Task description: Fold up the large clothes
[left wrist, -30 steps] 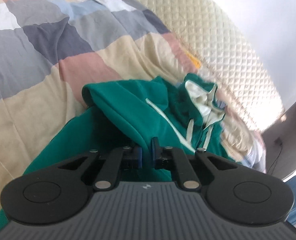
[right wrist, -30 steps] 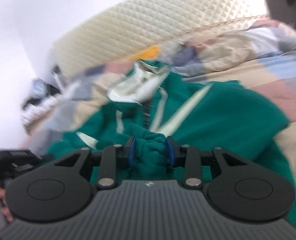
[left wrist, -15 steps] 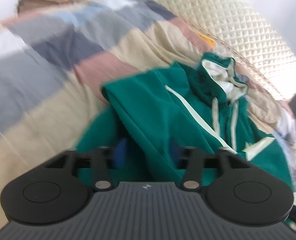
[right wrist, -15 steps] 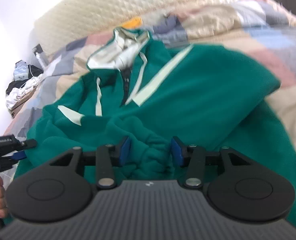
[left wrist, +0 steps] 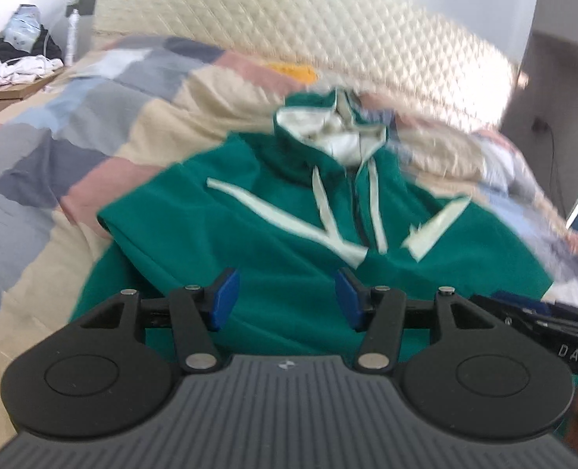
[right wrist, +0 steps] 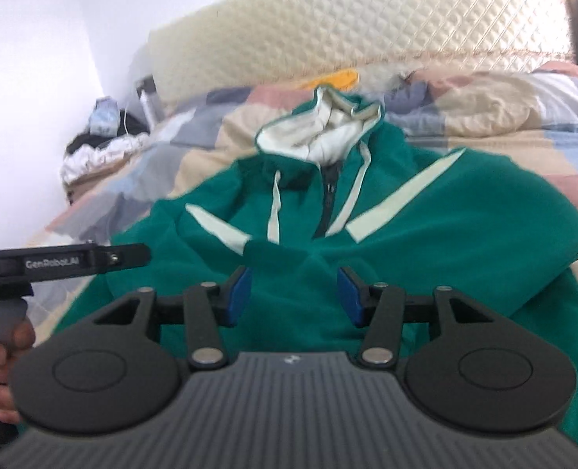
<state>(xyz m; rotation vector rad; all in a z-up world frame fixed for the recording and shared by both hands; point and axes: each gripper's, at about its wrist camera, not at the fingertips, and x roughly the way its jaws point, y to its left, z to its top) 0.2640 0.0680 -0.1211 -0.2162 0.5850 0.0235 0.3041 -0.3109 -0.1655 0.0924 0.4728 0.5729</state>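
Bed (left wrist: 34, 211): patchwork quilt, quilted headboard behind.
Hoodie (left wrist: 289, 242): green, 1 item, face up on the bed, hood toward the headboard, both sleeves now folded across the chest.
Left tool (left wrist: 285, 297): jaws apart, empty, having just let go of its sleeve.
Right tool (right wrist: 294, 293): likewise released, jaws apart, empty.
Judgement: sleeve folds done; body fold remains.

Bed (left wrist: 54, 203) with patchwork quilt (right wrist: 503, 101); green hoodie (right wrist: 425, 242) lies on it
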